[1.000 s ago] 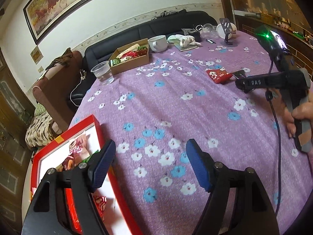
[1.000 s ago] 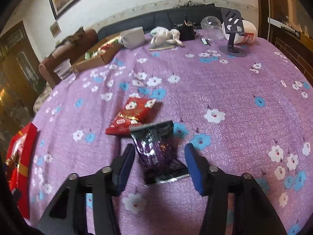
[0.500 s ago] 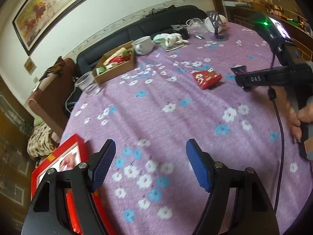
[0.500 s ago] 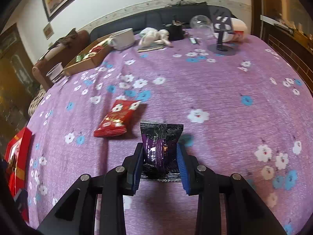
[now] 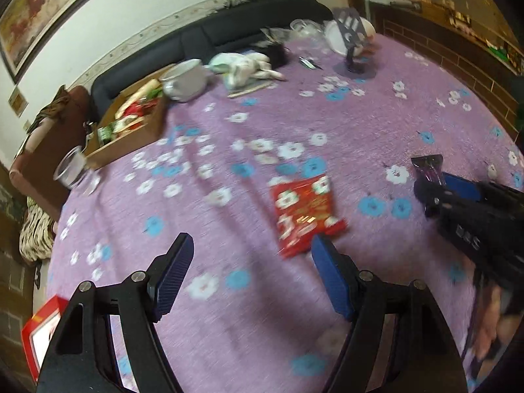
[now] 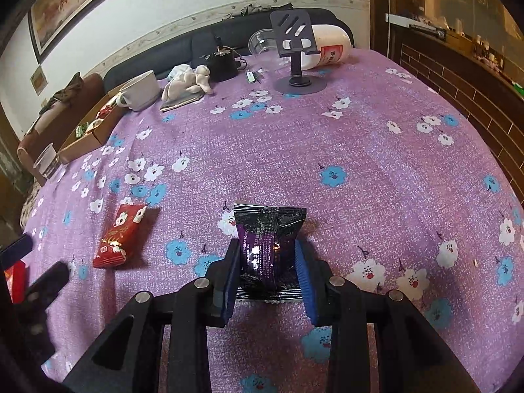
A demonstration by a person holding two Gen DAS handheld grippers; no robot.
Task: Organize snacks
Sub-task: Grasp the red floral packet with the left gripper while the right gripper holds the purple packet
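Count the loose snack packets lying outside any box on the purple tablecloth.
2. The red packet lies flat, left of the right claw. The purple packet is pinched in that claw. More snacks fill the cardboard box; some may be hidden.

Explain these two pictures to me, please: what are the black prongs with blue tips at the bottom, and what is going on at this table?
No robot arm here: a person holds a two-finger gripper in each hand, and each carries a wide-angle camera looking along its fingers. In the right-hand camera's picture, the right gripper has closed its blue pads on a purple snack packet. The other picture comes from the left gripper, which is open and empty, with a red snack packet lying just ahead on the flowered purple tablecloth. Farther back stand a cardboard box with more snacks inside, a white mug, a clear cup and a phone stand. A red tray peeks in at the left edge.
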